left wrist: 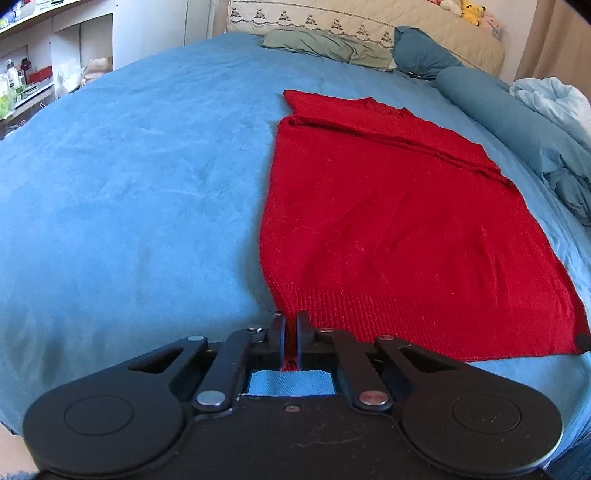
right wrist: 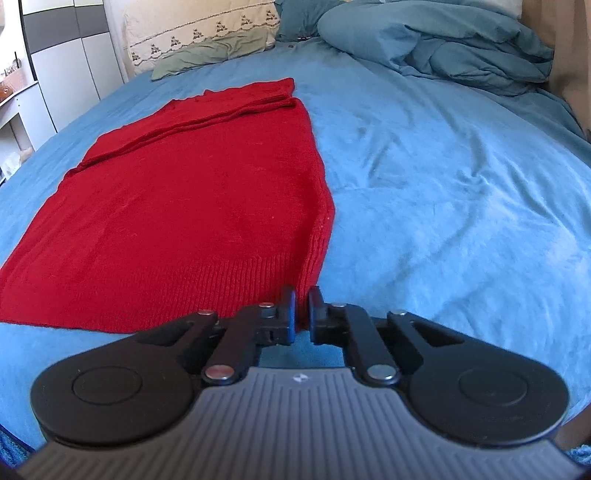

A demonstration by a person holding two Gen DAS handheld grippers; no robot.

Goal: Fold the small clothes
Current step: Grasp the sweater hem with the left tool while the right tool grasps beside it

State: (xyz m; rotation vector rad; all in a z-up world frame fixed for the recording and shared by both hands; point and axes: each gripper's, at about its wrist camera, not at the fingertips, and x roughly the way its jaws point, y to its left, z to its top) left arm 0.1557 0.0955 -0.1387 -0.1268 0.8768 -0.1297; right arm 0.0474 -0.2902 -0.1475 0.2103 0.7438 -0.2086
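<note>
Now, left gripper [left wrist: 290,325] clamped on the red sweater [left wrist: 373,221] hem corner at 6 o'clock, sweater spread flat on the blue bedspread [left wrist: 122,177], right gripper [right wrist: 301,306] pinched on the opposite hem corner, pillows [right wrist: 207,55] seen at 12 o'clock.

Left wrist view sits low at the near edge of the blue suede-like bedspread [left wrist: 129,192], facing 12 o'clock toward the cream embroidered headboard cushion [left wrist: 332,22], close on the near-left hem corner of the flat red knitted sweater [left wrist: 369,206], which fills 1 to 3 o'clock. Right wrist view sits equally low and close at the sweater's [right wrist: 184,192] near-right hem corner, same heading, sweater at 9 to 11 o'clock. Both share the sweater, bedspread [right wrist: 443,206] and cushion [right wrist: 199,26].
</note>
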